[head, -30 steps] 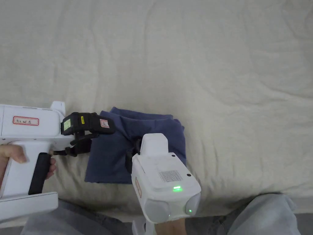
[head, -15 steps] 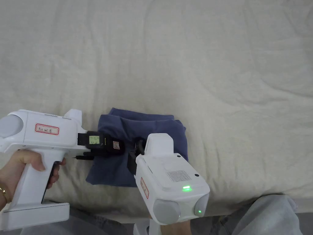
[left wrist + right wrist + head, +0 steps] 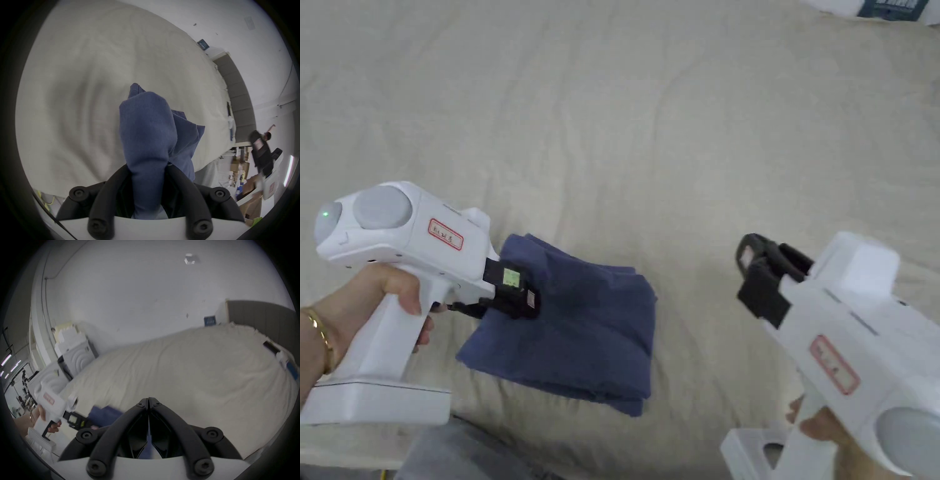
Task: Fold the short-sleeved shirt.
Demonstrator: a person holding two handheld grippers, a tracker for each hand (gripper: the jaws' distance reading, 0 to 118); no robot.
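The landmark here is the folded blue shirt (image 3: 569,331), which lies on the cream bed cover (image 3: 675,125) close to the near edge of the bed.

Nearest to the person, at the left side of the shirt, the left hand (image 3: 375,306) holds the white left hand-held gripper (image 3: 515,300). In the left gripper view its two black jaws are closed on the left edge of the shirt (image 3: 146,138), and a thick bunch of the blue cloth stands up between them. The part of the shirt away from the jaws rests in a folded pile on the cover, with several layers visible at its near right corner.

To the right of the shirt, well apart from it, the right hand-held gripper (image 3: 759,265) hangs above the bed cover and touches nothing. In the right gripper view its jaws are pressed together at the tips (image 3: 148,400) with nothing between them. The same view shows the shirt (image 3: 103,415) and the left hand-held gripper (image 3: 81,422) at the lower left, somewhat blurred.

Beyond the shirt the wrinkled bed cover continues far away. At the far right corner of the bed, a small dark blue thing (image 3: 890,7) stands against the white wall, and a grey padded headboard (image 3: 259,318) is beside it.
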